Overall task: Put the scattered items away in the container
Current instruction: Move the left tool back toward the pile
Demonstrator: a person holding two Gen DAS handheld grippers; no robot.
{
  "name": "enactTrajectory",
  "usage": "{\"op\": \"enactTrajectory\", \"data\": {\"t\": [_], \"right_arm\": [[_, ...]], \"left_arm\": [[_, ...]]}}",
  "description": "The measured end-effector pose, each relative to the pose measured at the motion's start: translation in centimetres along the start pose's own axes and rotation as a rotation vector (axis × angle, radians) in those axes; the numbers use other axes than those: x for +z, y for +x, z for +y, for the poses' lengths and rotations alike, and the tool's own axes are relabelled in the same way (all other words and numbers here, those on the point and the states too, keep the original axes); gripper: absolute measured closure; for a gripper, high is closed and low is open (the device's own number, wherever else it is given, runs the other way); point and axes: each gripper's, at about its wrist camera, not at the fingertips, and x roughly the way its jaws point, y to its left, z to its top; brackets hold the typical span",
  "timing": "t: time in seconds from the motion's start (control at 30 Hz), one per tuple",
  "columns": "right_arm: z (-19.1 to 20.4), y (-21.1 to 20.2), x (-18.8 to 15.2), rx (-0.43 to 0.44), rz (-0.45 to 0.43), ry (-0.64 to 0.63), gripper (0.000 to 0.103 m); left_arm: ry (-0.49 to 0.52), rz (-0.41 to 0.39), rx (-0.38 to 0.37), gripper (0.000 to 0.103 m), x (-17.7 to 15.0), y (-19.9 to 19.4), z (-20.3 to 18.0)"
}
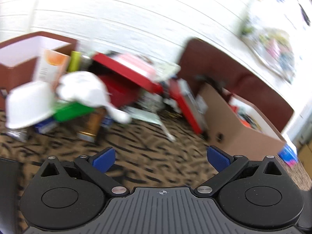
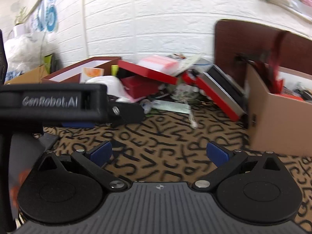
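We look along our left gripper, its blue pads spread wide with nothing between them, above a tan carpet patterned in black. Beyond lies a blurred heap: a white bowl, a white cloth, a green box and a red box lid. On the right stands a cardboard box, holding clutter.

1. The left black matte plastic tool has two round housings, angled link arms with silver pivot screws, and blue textured pads on its fingers.
2. A grey ribbed plate with a small crosshair mark sits between the housings.
3. The right black tool is built the same, with blue pads.
4. In the right wrist view, the left tool's body bears white "GenRobot.AI" lettering.
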Motion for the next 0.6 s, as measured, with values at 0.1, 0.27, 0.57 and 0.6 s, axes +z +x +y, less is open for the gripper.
{"op": "enactTrajectory", "data": {"t": [0.1,0.27,0.57,0.6], "right_arm": [[1.5,1.3,0.3,0.026,0.011,-0.031,0.0],[4.4,3.7,0.9,0.059,0.026,-0.087,0.002],[7.3,8.8,2.6,0.09,0.047,-0.17,0.027],[7.3,9.5,2.7,0.096,0.057,-0.169,0.031]], "left_arm": [[-0.004,-0.028,0.054,0.002,0.7,-0.5,2.4],[0.004,-0.021,0.073,0.017,1.7,0.1,5.7],[0.03,0.018,0.05,0.044,2.7,2.8,8.8],[0.031,0.03,0.048,0.047,2.7,3.2,9.1]]}}
